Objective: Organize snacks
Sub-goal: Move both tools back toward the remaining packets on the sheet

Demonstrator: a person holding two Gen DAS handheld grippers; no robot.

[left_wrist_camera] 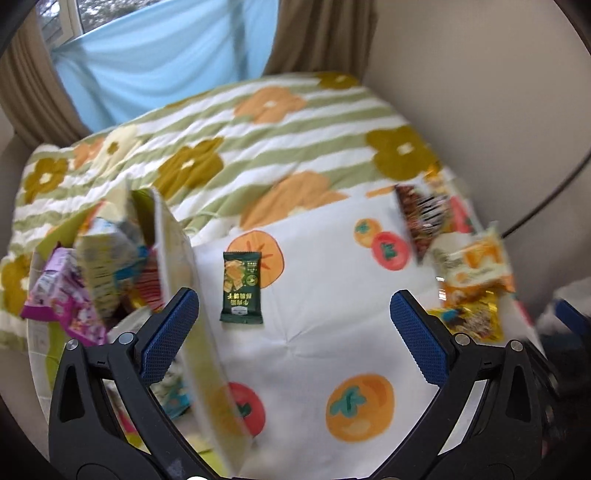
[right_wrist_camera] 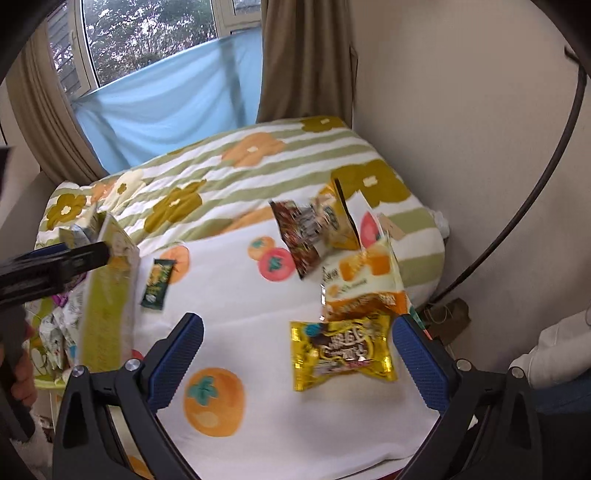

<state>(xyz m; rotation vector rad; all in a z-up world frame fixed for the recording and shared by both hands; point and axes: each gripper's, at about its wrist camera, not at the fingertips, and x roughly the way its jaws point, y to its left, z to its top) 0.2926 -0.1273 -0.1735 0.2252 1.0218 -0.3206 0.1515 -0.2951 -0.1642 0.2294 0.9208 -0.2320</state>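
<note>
Left gripper (left_wrist_camera: 293, 325): jaws spread wide, nothing between the blue ribbed pads (left_wrist_camera: 168, 334). It hangs over the white fruit-print bedcover (left_wrist_camera: 314, 332). Its left finger sits just beside the upright wall of a pale green container (left_wrist_camera: 173, 251), which stands at the left of the bed.

Right gripper (right_wrist_camera: 297, 349): jaws likewise wide apart and holding nothing. A yellow snack bag (right_wrist_camera: 341, 352) lies on the cover between its fingers, closer to the right pad (right_wrist_camera: 419, 363); contact cannot be confirmed. The bag's dark lettering is blurred and unreadable. Its long axis runs roughly left to right.

Beyond the left gripper, a dark green snack packet (left_wrist_camera: 242, 288) lies flat and alone on the cover. Its long axis runs away from the camera. White characters are printed at its near end, too small to read with certainty; a picture of golden crackers sits above them.

The container holds several upright packets, among them a purple packet (left_wrist_camera: 62, 299) and a pale packet with yellow print (left_wrist_camera: 105, 269). No text there is legible.

At the right of the bed lies a loose cluster: an orange-and-white bag (right_wrist_camera: 364, 284), a dark brown packet (right_wrist_camera: 301, 236) standing tilted, and a yellow pouch (right_wrist_camera: 341, 221) behind it. Labels are motion-blurred.

Farther back, a striped floral quilt (right_wrist_camera: 229, 173) covers the bed, with a light blue cloth (right_wrist_camera: 170, 96), brown curtains (right_wrist_camera: 306, 59) and a window (right_wrist_camera: 147, 33) behind.
</note>
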